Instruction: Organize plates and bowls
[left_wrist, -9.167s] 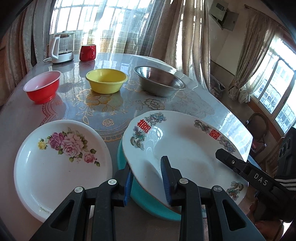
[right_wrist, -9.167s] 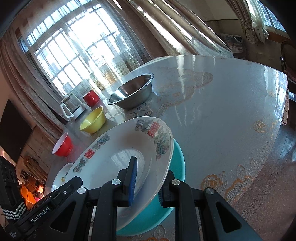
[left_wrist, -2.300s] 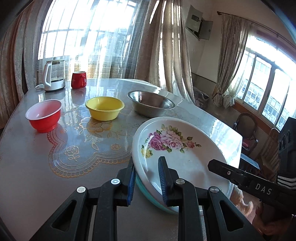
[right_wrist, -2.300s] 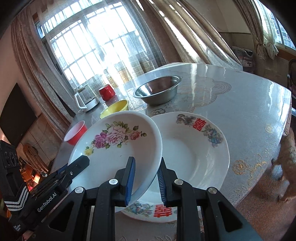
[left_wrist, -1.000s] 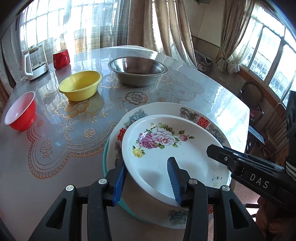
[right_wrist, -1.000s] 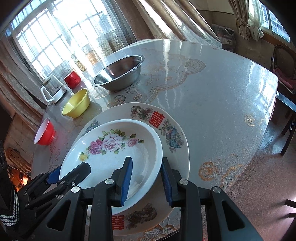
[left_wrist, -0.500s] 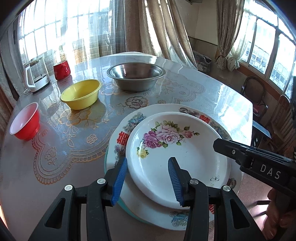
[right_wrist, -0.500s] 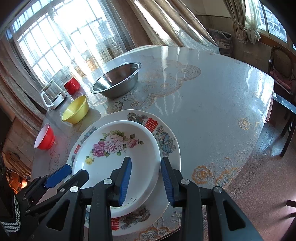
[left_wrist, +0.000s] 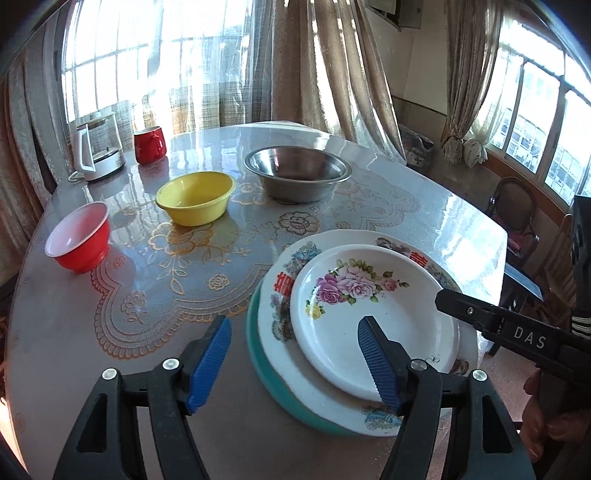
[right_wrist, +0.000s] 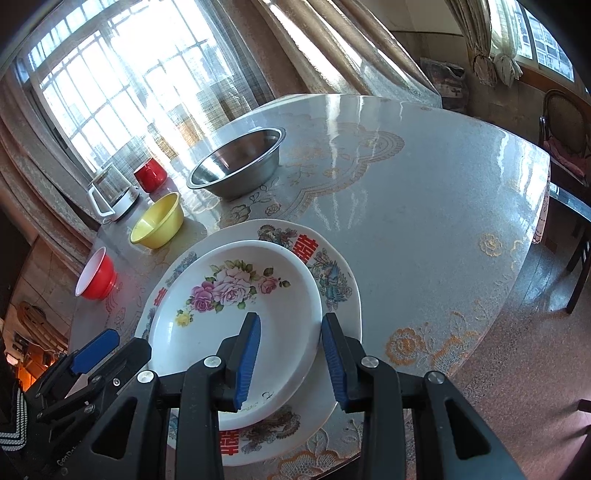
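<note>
A rose-patterned white plate (left_wrist: 373, 306) (right_wrist: 236, 306) lies on top of a larger white plate with red characters (left_wrist: 280, 321) (right_wrist: 332, 280), which sits on a teal plate (left_wrist: 266, 373). My left gripper (left_wrist: 295, 363) is open, its jaws spread wide over the stack's near left edge. My right gripper (right_wrist: 291, 362) is open, its jaws straddling the rose plate's near right rim without gripping it. A red bowl (left_wrist: 78, 240) (right_wrist: 96, 275), a yellow bowl (left_wrist: 195, 197) (right_wrist: 159, 221) and a steel bowl (left_wrist: 297, 177) (right_wrist: 236, 168) stand apart further back.
A red mug (left_wrist: 149, 144) (right_wrist: 149, 174) and a glass kettle (left_wrist: 96, 151) (right_wrist: 114, 197) stand at the table's far left edge. Chairs (left_wrist: 513, 210) (right_wrist: 565, 140) stand to the right of the round table. Curtained windows are behind.
Both grippers have let go of the rose plate and opened wider. It now rests flat on the stack, and both grippers have drawn back a little.
</note>
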